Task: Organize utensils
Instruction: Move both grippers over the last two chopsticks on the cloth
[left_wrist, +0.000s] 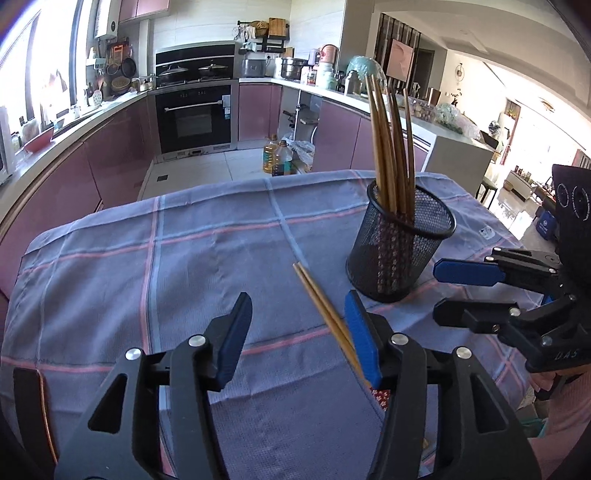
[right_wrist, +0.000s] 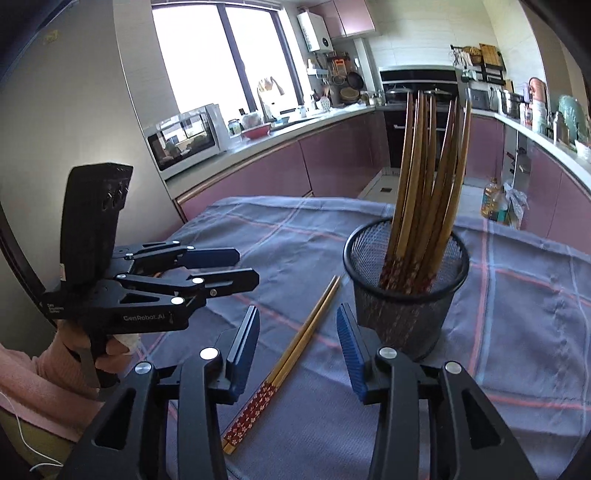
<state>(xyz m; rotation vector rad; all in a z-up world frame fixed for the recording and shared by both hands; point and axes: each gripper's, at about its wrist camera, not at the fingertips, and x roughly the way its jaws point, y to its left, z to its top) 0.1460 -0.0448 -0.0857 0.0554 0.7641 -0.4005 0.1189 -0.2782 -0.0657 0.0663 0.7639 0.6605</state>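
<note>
- Kitchen with mauve cabinets, and a tabletop (left_wrist: 110, 266) under a blue plaid cloth filling the lower half of both views.
- Left wrist view: the left claw (left_wrist: 299, 339) sits bottom centre, spread wide with nothing in it. A loose pair of chopsticks (left_wrist: 321, 310) lies flat on the cloth, running under its right-hand finger. The mesh holder (left_wrist: 400, 251) stands right of centre with chopsticks sticking up. The right claw (left_wrist: 454, 291) pokes in from the right edge, opened a fair bit, empty.
- Right wrist view: the right claw is bottom centre, wide open and empty, with the loose pair lying between its fingers, red patterned ends toward the bottom edge. The holder is just right of centre, the left claw at left.
- Count: one holder, two loose chopsticks, roughly eight to ten in the bundle; can't be exact.
- Risk, I reckon: pinching only one stick and splitting the pair, or bumping that light holder over while dropping them in.
</note>
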